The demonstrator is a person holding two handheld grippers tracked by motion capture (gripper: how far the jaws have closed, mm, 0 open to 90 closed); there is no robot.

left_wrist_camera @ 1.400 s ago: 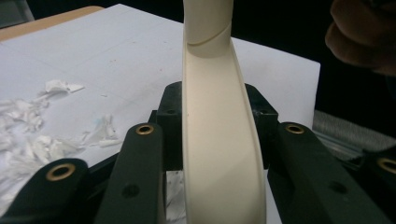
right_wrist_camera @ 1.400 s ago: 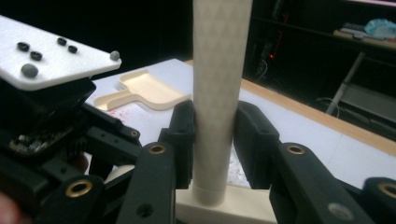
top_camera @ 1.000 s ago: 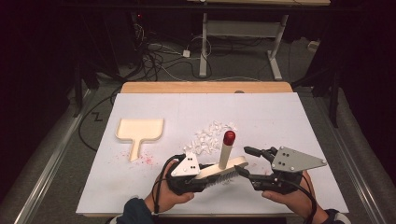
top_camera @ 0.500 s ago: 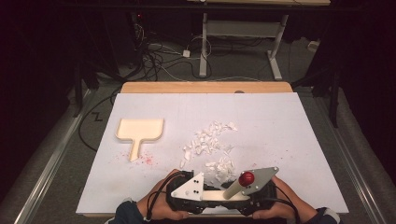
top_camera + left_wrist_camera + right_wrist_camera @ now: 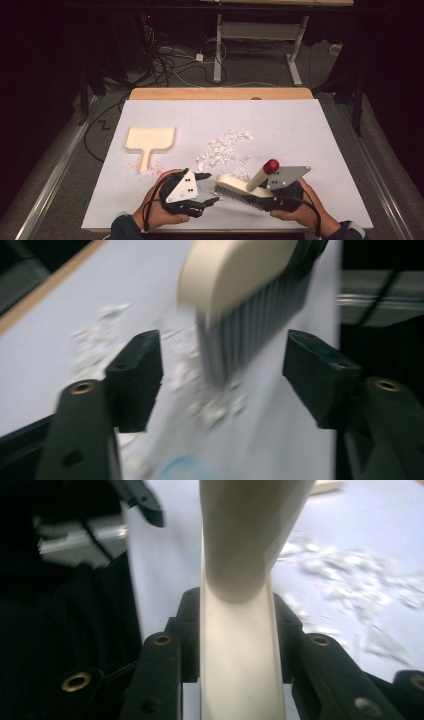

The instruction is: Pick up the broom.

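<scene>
Near edge of the white worktop point(image 5: 320, 130): the right gripper point(image 5: 272, 200), its jaws just closing, pinches a cream brush point(image 5: 240, 187), long axis running left to right, bristles down. Just left, the left gripper point(image 5: 207, 189) has just spread its jaws, nothing between them. Beyond the brush lie paper scraps point(image 5: 225, 149); farther left, a dustpan point(image 5: 149, 140).

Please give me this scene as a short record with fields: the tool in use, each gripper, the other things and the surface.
tool: brush, cream back, dark bristles, red-tipped handle
right gripper: shut on brush; jaws have just been closing
left gripper: open, nothing between the jaws; they have just been opening
scraps: white paper scraps, mid-table
dustpan: left, apart
surface: white table
</scene>
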